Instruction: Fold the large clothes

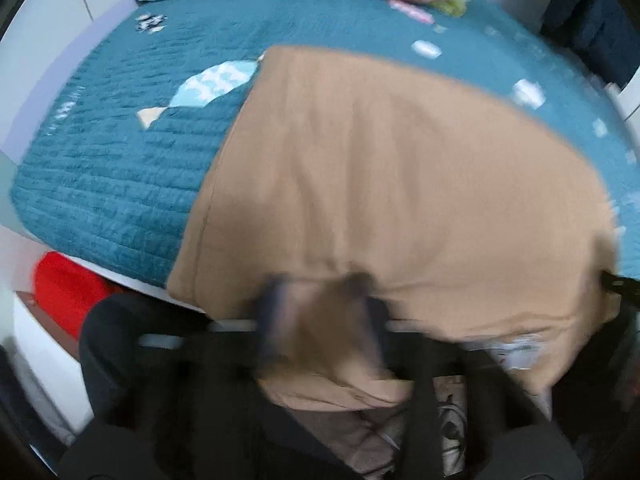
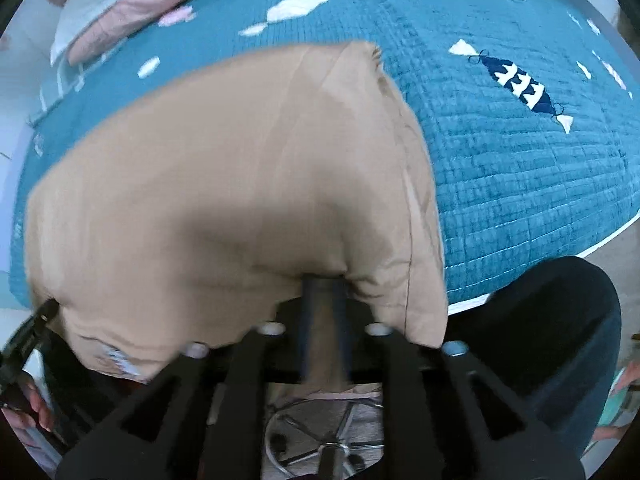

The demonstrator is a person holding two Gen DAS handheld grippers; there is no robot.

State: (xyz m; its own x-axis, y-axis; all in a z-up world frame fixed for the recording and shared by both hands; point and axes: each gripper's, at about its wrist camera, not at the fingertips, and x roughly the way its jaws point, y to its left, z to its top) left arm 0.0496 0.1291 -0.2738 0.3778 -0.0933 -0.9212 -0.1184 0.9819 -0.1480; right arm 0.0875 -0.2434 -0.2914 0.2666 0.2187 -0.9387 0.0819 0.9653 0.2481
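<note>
Left wrist view showed my left gripper (image 1: 320,300) with fingers apart, tan fabric between them, unpressed. The tan garment (image 1: 380,184) lay folded on the teal bedspread (image 1: 112,184) at the bed's near edge. My right gripper (image 2: 324,300) had its fingers narrowly apart about the garment's near hem; whether they pressed it I could not tell.

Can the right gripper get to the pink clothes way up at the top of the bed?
Probably not yet. The right gripper sits at the tan garment by the near edge, and the pink clothes lie far across the quilt.
</note>
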